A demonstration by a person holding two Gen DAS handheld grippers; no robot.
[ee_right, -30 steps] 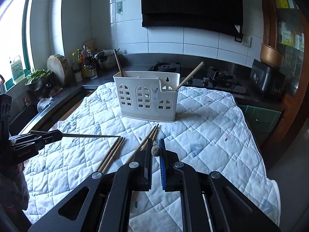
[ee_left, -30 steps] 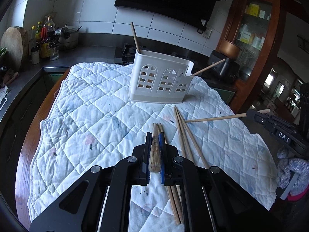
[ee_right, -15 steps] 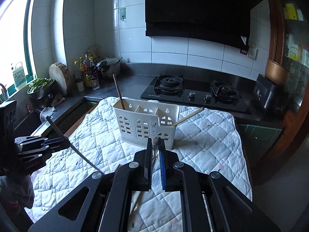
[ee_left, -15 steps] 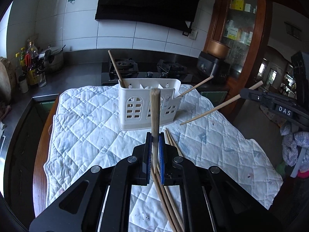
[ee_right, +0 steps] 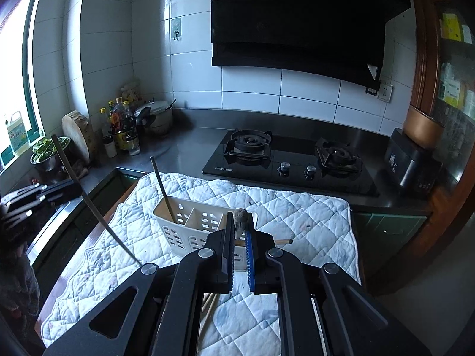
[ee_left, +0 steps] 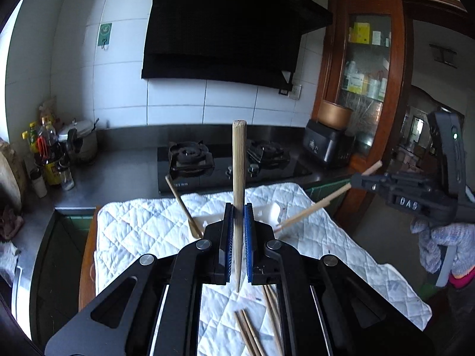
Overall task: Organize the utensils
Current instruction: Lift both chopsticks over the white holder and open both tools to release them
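Observation:
My left gripper (ee_left: 237,216) is shut on a bamboo chopstick (ee_left: 239,178) and holds it upright, thick end up, above the quilted cloth (ee_left: 142,222). My right gripper (ee_right: 240,228) is shut on another chopstick (ee_right: 240,216), seen end-on, above the white utensil caddy (ee_right: 190,222). In the left wrist view the right gripper (ee_left: 359,179) holds its chopstick (ee_left: 314,206) slanted down toward the caddy (ee_left: 267,210). In the right wrist view the left gripper (ee_right: 71,188) holds its stick (ee_right: 95,210). One chopstick (ee_right: 161,187) stands in the caddy's left compartment. Several loose chopsticks (ee_left: 255,332) lie on the cloth.
A black gas hob (ee_right: 291,160) sits behind the cloth. Bottles and a pot (ee_right: 130,127) stand at the back left by a wooden board (ee_right: 78,139). A black appliance (ee_right: 412,160) and a wooden cabinet (ee_left: 368,59) are at the right.
Both grippers have risen from the cloth with a chopstick each. The left one has tilted its stick upright. The right one has moved over the caddy.

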